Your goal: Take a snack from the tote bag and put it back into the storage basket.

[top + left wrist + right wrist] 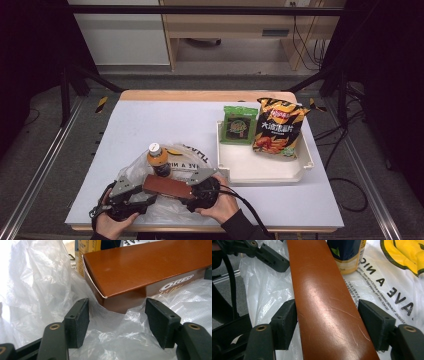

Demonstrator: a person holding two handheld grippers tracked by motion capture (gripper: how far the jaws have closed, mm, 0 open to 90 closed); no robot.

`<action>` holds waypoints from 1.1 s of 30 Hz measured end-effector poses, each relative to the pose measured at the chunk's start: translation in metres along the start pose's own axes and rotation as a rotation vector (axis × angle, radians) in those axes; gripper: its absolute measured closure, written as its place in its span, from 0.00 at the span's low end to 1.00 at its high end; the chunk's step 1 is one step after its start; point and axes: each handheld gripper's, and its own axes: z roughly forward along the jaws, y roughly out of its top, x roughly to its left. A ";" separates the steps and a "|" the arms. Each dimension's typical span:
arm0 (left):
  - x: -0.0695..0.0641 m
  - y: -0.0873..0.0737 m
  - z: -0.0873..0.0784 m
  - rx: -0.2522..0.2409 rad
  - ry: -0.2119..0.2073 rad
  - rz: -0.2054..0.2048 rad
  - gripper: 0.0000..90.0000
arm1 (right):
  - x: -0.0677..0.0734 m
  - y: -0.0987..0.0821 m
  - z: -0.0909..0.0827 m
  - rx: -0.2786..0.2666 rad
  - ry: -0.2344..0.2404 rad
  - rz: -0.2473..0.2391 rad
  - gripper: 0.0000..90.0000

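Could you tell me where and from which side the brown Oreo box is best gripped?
Probably across its narrow width at the near end, coming in along its length from the person's right. The Oreo box is long and flat-sided, and the right gripper already straddles it there, one pad touching. The bottle crowds its far side.

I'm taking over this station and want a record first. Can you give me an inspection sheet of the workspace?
Surface: pale table top, wooden edge at the far side.
Job's things: brown Oreo box lying over a white plastic bag; bottle standing beside it.
Clutter: white tray holding a chips bag and a green packet.
Grippers: left hand-held gripper open, box end and bag plastic ahead; right hand-held gripper straddling the box, right pad clear of it.
Cables: black cable trailing from the right hand-held gripper.
Surroundings: dark frame, cabinets, floor wires.
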 end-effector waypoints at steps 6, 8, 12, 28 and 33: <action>0.001 0.000 0.000 0.001 0.000 -0.002 0.41 | 0.003 0.001 -0.001 0.016 0.013 -0.043 0.46; 0.001 0.000 0.001 0.000 -0.001 -0.004 0.41 | 0.004 0.001 -0.002 0.015 0.020 -0.046 0.47; 0.001 -0.001 0.001 0.000 -0.003 -0.007 0.41 | 0.003 0.001 -0.005 0.008 0.036 -0.039 0.48; 0.001 0.000 0.001 0.004 -0.002 -0.006 0.41 | 0.005 0.022 -0.032 -0.130 0.041 -0.059 0.48; 0.002 0.000 0.000 -0.007 -0.004 -0.008 0.40 | 0.005 0.029 -0.035 -0.162 0.049 -0.056 0.48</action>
